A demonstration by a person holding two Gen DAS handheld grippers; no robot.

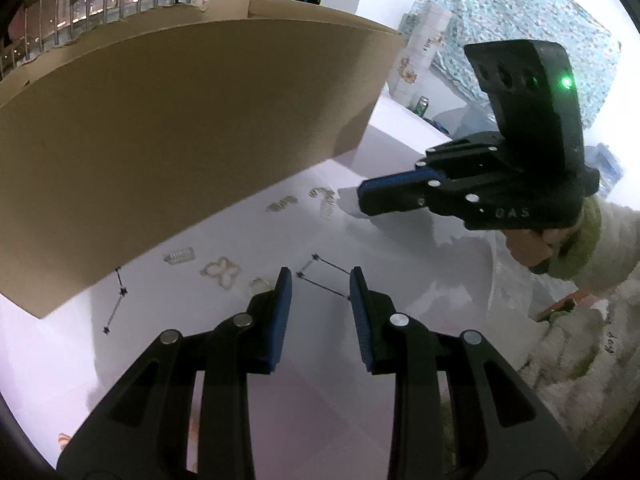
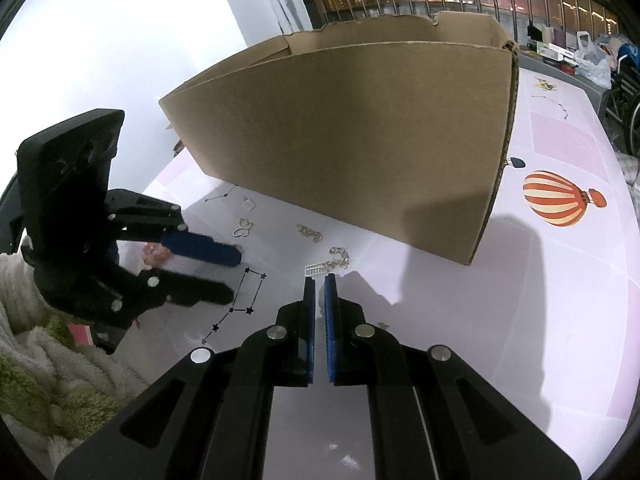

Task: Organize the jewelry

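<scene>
Our left gripper (image 1: 320, 288), low in the left wrist frame, stood partly open with nothing between its pads, over the table (image 1: 48, 360). Just beyond its left finger lay a small ring (image 1: 259, 283), then a clover-shaped piece (image 1: 221, 271) and a chain (image 1: 179, 255) toward the cardboard box (image 1: 180, 140) filling the upper left. Our right gripper (image 2: 319, 280) was closed and empty, near a chain bracelet (image 2: 338, 258) at centre. We judged we were lining up a pick; next we needed to lower and pinch the ring
</scene>
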